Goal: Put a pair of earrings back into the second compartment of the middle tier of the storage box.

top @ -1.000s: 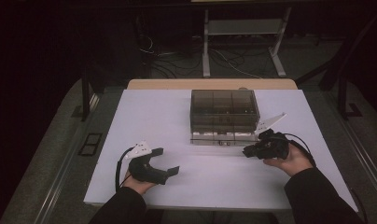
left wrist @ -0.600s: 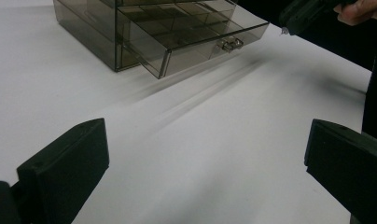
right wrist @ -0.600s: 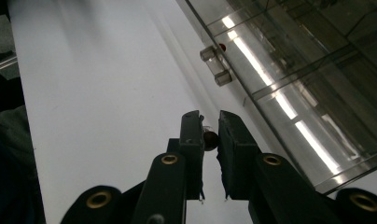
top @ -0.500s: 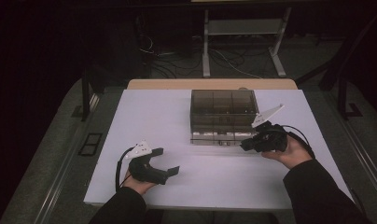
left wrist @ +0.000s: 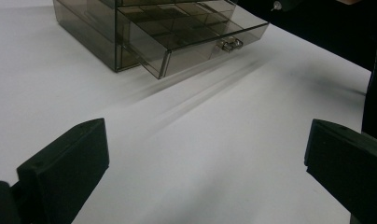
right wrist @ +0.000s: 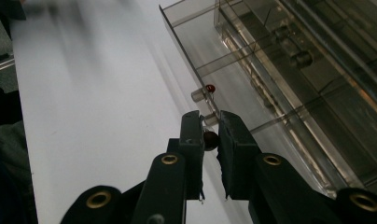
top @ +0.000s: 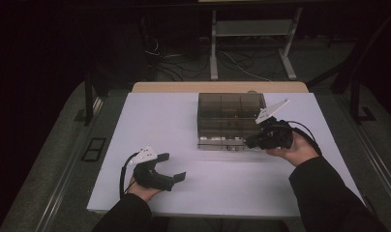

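The right tongs (right wrist: 210, 140) have their two black jaws drawn close together on the drawer's handle (right wrist: 209, 138), a small dark-red knob on a short metal stem; the pads press it from either side, with a narrow slit between the jaws below it. A second knob of the same kind (right wrist: 203, 92) stands free just beyond. In the high view these tongs (top: 254, 141) lie in the person's right hand (top: 296, 151) at the near right corner of the organiser, a cable looping off behind the wrist.

The drawer (left wrist: 196, 39) (the lowest tier, as far as can be told) stands pulled part-way out of the smoked clear plastic organiser (top: 231, 118), its front pointing toward the near edge of the table. Inside, thin walls split it into compartments; what lies in them is too dim to tell.

The left tongs (left wrist: 205, 163) are wide open with nothing between the jaws, only bare white tabletop. In the high view they (top: 176, 169) rest low by the near edge, left of centre, well apart from the organiser, held in the left hand (top: 142, 188).

The organiser sits right of centre on the white table (top: 159, 121), nearer its far edge than its near one.
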### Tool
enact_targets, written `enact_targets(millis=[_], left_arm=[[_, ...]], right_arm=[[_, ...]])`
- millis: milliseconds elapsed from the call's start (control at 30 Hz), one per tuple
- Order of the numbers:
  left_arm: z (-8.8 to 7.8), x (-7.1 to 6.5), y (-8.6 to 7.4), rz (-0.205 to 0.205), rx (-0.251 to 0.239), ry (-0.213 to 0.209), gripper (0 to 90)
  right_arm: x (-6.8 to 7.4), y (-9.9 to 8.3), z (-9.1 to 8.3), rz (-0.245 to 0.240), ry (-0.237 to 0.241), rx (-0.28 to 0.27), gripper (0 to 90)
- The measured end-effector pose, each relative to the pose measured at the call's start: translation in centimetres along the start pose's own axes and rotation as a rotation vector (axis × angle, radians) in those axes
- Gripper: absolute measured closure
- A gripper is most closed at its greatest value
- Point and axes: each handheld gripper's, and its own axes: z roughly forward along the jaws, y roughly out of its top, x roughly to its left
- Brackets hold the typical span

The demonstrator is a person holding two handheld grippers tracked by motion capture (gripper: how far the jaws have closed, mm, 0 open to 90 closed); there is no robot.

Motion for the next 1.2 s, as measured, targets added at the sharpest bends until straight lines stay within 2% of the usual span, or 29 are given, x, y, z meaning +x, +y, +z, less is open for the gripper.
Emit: enact_targets(millis=[400,633,1200], left_arm=[[-0.1,0.0,0.0,0.004,0.001,0.001,0.0],[-0.1,0.1,0.0,-0.001,-0.003,0.001,0.0],[-0.1,0.1,0.1,0.002,0.001,-0.003,0.0]], right_arm=[[-0.2,2.6,0.4,-0.021,0.004,-0.017,79.1],[-0.7,3.7,1.1,-0.013,0.005,-0.025,79.1],[-2.0,4.0,4.4,0.01,-0.004,0.015,79.0]])
